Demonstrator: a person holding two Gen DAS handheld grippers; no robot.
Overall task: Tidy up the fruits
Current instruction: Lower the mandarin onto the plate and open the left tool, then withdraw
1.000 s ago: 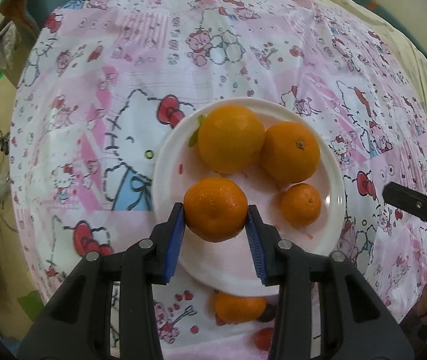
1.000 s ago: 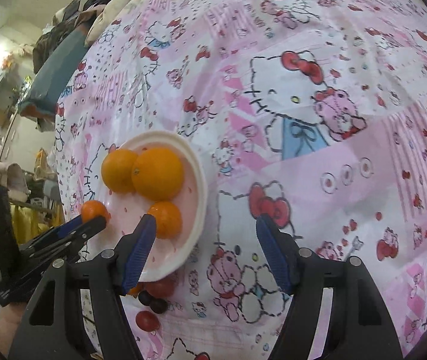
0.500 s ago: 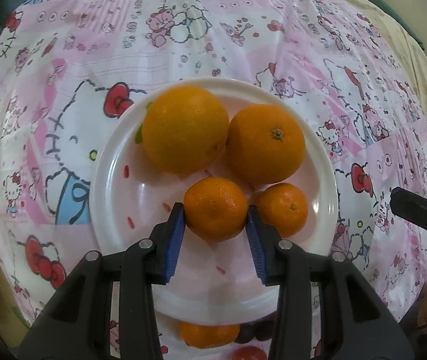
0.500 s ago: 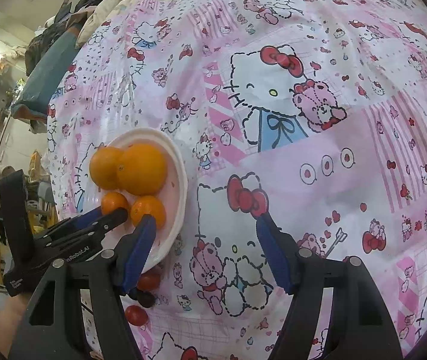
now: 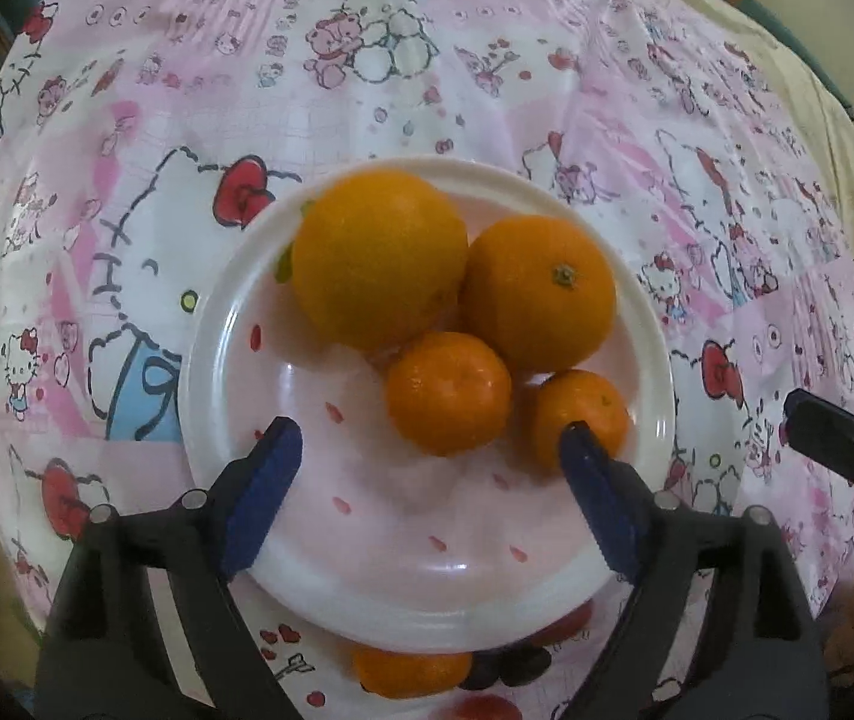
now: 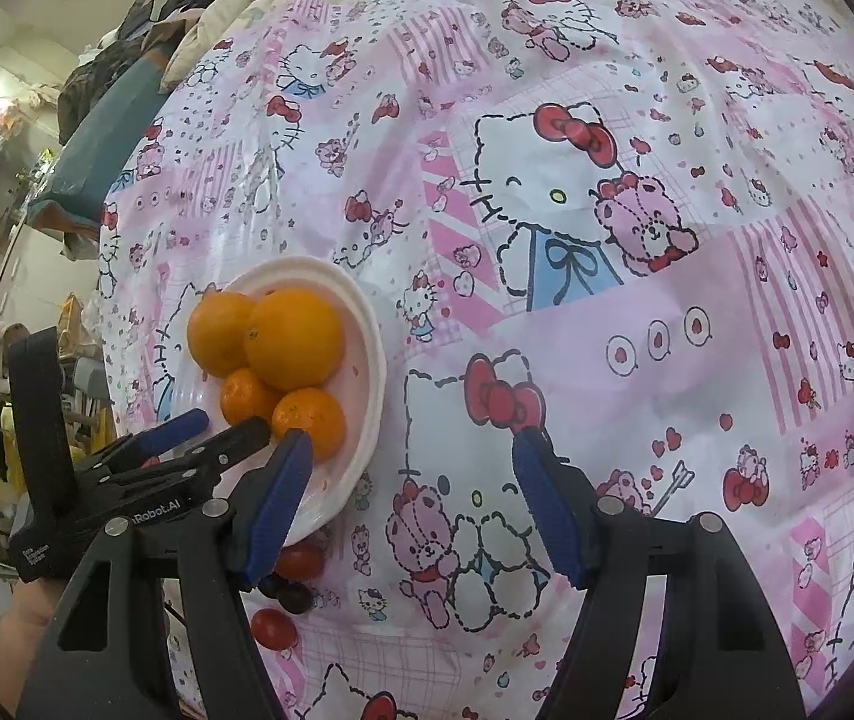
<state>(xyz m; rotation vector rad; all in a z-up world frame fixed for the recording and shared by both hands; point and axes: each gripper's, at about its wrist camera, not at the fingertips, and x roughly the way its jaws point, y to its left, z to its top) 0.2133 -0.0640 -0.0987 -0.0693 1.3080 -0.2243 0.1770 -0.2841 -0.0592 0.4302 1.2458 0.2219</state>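
Small orange mandarin [image 5: 448, 393] rests on the white round plate [image 5: 229, 324], touching two larger oranges. My left tool [image 5: 427, 456] is opening, nothing between its jaws: release step. My right tool [image 6: 412, 480] hangs open, empty. Next, I judge: fetch the loose mandarin [image 5: 412, 669] below the plate's rim.

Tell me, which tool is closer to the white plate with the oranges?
Left. The left tool hangs right over the white plate, jaws opening, nothing between them. The right tool sits off beside it, over the cloth.
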